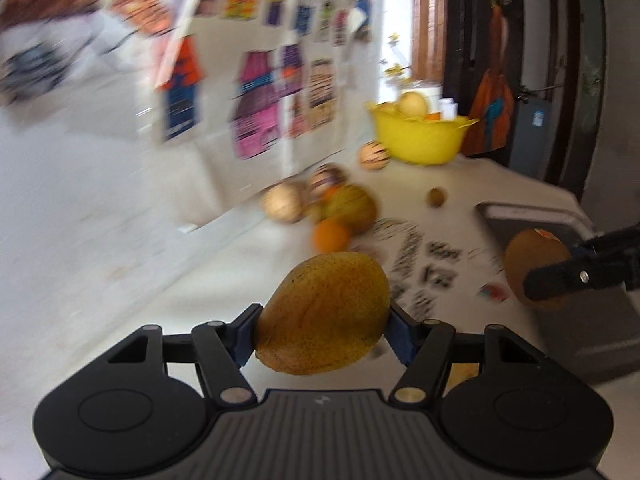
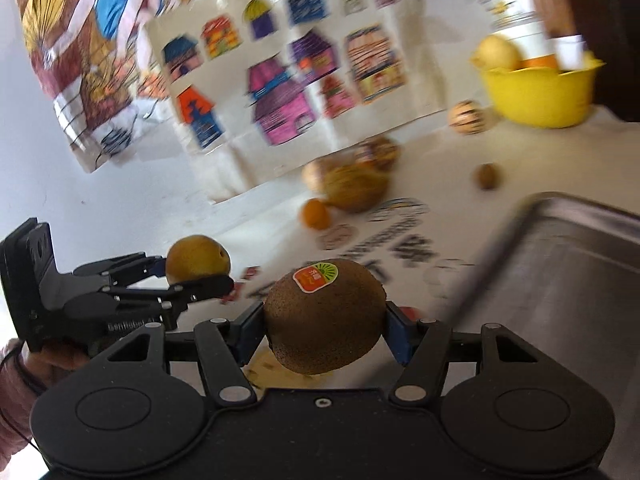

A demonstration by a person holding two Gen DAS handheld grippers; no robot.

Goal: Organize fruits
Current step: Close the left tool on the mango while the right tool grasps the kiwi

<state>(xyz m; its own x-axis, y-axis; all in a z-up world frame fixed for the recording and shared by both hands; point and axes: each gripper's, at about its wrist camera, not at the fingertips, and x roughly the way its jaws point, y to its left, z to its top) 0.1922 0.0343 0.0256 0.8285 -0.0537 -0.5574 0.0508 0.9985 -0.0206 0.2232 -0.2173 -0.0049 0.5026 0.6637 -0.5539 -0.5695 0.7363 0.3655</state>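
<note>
Two fruits held at once: left gripper (image 1: 322,330) clamped on yellow-brown pear (image 1: 324,314), long axis across the jaws; right gripper (image 2: 324,326) clamped on stickered kiwi (image 2: 325,316). Both lifted off desk (image 1: 460,184). Yellow bowl (image 1: 420,136) sat upper right of frame, well apart; right gripper prob. nearer. Steel tray (image 2: 568,264) lay just right of kiwi.

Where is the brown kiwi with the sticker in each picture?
Left wrist view: the kiwi is at the right edge, shut in the right gripper, in front of the metal tray.
Right wrist view: the kiwi is bottom centre, between the gripper's blue pads, sticker on top.
Shared landmark: the yellow bowl of fruit, upper right in both.
</note>
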